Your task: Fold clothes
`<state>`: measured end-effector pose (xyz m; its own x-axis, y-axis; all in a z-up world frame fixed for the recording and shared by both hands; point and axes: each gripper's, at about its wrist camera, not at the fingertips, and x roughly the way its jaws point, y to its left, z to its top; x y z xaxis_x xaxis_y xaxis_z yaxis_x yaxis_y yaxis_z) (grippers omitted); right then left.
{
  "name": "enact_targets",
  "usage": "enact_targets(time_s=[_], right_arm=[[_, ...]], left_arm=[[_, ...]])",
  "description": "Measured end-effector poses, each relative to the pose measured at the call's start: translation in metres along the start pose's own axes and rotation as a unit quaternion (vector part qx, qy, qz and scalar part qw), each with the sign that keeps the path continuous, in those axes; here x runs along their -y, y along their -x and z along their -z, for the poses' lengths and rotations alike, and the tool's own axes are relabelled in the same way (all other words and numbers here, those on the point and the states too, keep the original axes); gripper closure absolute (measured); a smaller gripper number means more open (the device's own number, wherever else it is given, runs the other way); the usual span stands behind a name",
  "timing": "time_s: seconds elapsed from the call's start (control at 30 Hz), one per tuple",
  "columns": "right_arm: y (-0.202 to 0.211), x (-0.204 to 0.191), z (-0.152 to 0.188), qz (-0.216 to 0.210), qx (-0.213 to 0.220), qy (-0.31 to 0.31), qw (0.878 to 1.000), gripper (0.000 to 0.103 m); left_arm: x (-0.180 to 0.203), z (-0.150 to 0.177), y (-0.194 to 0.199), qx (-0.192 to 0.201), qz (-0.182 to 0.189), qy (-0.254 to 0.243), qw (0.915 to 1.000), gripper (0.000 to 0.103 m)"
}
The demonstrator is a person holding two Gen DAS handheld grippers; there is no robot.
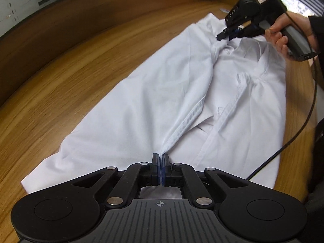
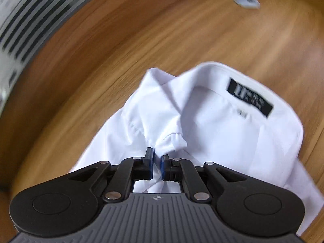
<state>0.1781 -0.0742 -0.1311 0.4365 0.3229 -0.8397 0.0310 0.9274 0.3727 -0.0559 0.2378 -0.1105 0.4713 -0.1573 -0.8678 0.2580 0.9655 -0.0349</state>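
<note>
Two grips hold the shirt (image 1: 166, 93) on the bench (image 1: 60, 70): the left hand-held gripper (image 1: 161, 160) pinches its hem edge, the right hand-held gripper (image 2: 157, 158) clamps bunched cloth just ahead, near the collar (image 2: 222, 93). Best carry both across together, keeping the fold line taut.

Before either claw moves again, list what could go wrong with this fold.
1. The left claw pinches only a thin bunch of the white shirt; a hard pull may slip it free.
2. The right claw grips crumpled cloth beside the collar, so creases could get folded in.
3. The black cable crosses the shirt's edge and might snag it.
</note>
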Motion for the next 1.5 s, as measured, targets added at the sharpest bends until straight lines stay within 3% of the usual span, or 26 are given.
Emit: enact_targets(time_s=[0.07, 0.2, 0.3, 0.37, 0.53, 0.67, 0.7, 0.77, 0.8, 0.9, 1.0, 1.1, 1.2, 1.3, 1.37, 1.5], right_arm=[[0.005, -0.008, -0.001, 0.022, -0.001, 0.044, 0.999, 0.082], [0.04, -0.02, 0.001, 0.059, 0.044, 0.101, 0.992, 0.081], [0.063, -0.035, -0.004, 0.081, 0.094, 0.157, 0.98, 0.081], [0.058, -0.038, -0.022, 0.071, 0.103, 0.175, 0.977, 0.081], [0.031, -0.056, -0.037, 0.049, 0.084, 0.198, 0.975, 0.081], [-0.015, -0.06, -0.041, 0.057, 0.044, 0.21, 0.975, 0.081], [-0.022, -0.059, -0.039, 0.063, 0.035, 0.216, 0.974, 0.081], [-0.033, -0.055, -0.036, 0.07, 0.018, 0.227, 0.971, 0.081], [-0.034, -0.054, -0.036, 0.068, 0.018, 0.234, 0.97, 0.081], [-0.017, -0.051, -0.045, 0.045, 0.017, 0.222, 0.974, 0.081], [0.028, -0.038, -0.049, 0.02, 0.044, 0.185, 0.982, 0.078], [0.073, -0.019, -0.043, 0.022, 0.062, 0.154, 0.986, 0.067], [0.106, 0.008, -0.023, 0.04, 0.056, 0.119, 0.991, 0.066], [0.122, 0.033, 0.007, 0.065, 0.043, 0.076, 0.994, 0.057], [0.125, 0.047, 0.031, 0.075, 0.027, 0.042, 0.996, 0.052], [0.112, 0.063, 0.077, 0.067, -0.025, -0.012, 0.997, 0.051]], left_arm=[[-0.002, 0.0, 0.009, 0.007, 0.013, 0.007, 0.9999, 0.097], [-0.004, -0.001, 0.029, 0.024, 0.04, 0.022, 0.9987, 0.089], [-0.011, -0.004, 0.048, 0.044, 0.054, 0.041, 0.9967, 0.082], [-0.018, -0.008, 0.052, 0.048, 0.046, 0.053, 0.9964, 0.079], [-0.039, -0.015, 0.035, 0.028, 0.003, 0.077, 0.9966, 0.079], [-0.048, -0.01, 0.026, 0.008, -0.007, 0.093, 0.9956, 0.078], [-0.049, -0.008, 0.027, 0.006, -0.007, 0.097, 0.9952, 0.076], [-0.052, -0.004, 0.031, 0.006, -0.007, 0.103, 0.9946, 0.058], [-0.054, -0.003, 0.035, 0.007, -0.008, 0.105, 0.9944, 0.043], [-0.062, -0.002, 0.05, 0.02, -0.017, 0.101, 0.9945, 0.037], [-0.072, -0.003, 0.064, 0.043, -0.039, 0.097, 0.9936, 0.028], [-0.085, -0.007, 0.061, 0.044, -0.048, 0.098, 0.993, 0.025], [-0.092, -0.011, 0.046, 0.034, -0.042, 0.088, 0.9946, 0.022], [-0.094, -0.014, 0.026, 0.019, -0.028, 0.073, 0.9967, 0.02], [-0.093, -0.015, 0.012, 0.005, -0.018, 0.063, 0.9978, 0.02], [-0.09, -0.011, -0.004, -0.011, -0.009, 0.043, 0.999, 0.021]])
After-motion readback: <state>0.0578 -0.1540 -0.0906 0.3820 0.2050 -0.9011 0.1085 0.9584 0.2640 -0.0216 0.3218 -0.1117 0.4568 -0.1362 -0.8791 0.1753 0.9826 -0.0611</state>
